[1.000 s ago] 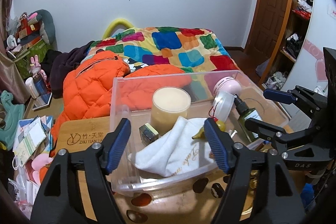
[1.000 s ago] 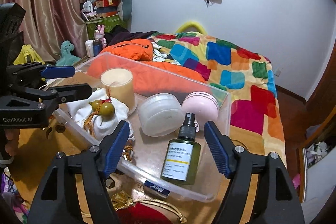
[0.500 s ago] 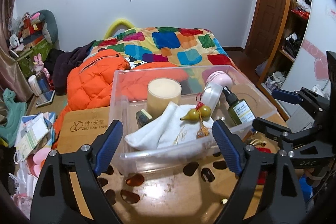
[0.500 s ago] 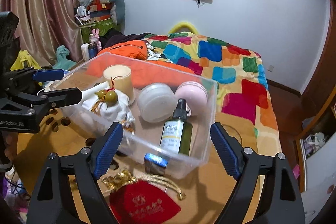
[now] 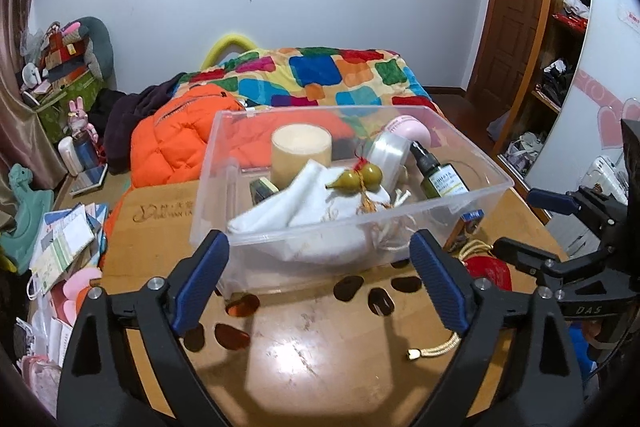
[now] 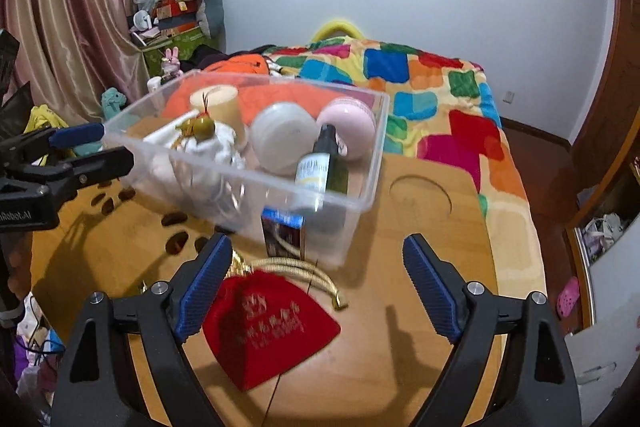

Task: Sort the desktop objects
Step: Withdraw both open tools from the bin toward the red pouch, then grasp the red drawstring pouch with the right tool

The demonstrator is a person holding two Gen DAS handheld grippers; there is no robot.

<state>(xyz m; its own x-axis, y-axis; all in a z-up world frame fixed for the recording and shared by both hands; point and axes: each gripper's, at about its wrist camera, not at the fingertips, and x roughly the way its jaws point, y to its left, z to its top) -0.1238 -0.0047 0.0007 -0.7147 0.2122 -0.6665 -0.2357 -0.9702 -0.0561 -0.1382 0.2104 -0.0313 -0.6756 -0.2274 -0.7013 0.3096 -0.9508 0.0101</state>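
A clear plastic bin (image 5: 486, 187) (image 6: 372, 163) stands on the wooden table (image 5: 320, 355). In it are a cream candle (image 5: 301, 151), a white cloth (image 5: 304, 207), a gourd charm (image 5: 356, 181), a white jar (image 6: 284, 135), a pink round case (image 6: 348, 125) and a green spray bottle (image 5: 438, 179) (image 6: 320, 167). My left gripper (image 5: 320, 241) (image 6: 116, 145) hovers at the bin's near wall, jaws opening, pads touching nothing. My right gripper (image 6: 316, 241) (image 5: 520, 223) hangs over a red pouch (image 6: 268, 323) (image 5: 488, 271), jaws opening, nothing gripped. A small blue box (image 6: 282, 233) leans on the bin.
A gold cord (image 6: 296, 267) trails from the pouch. The table has dark cut-out holes (image 5: 360, 291) and a round recess (image 6: 420, 193). Behind it lie a bed with a colourful quilt (image 5: 320, 75) and an orange jacket (image 5: 176, 139). Papers and toys (image 5: 64, 239) crowd the left.
Both grippers have drawn back from over the bin to the table in front of it, and their jaws stand wider. The red pouch and blue box have come into view.
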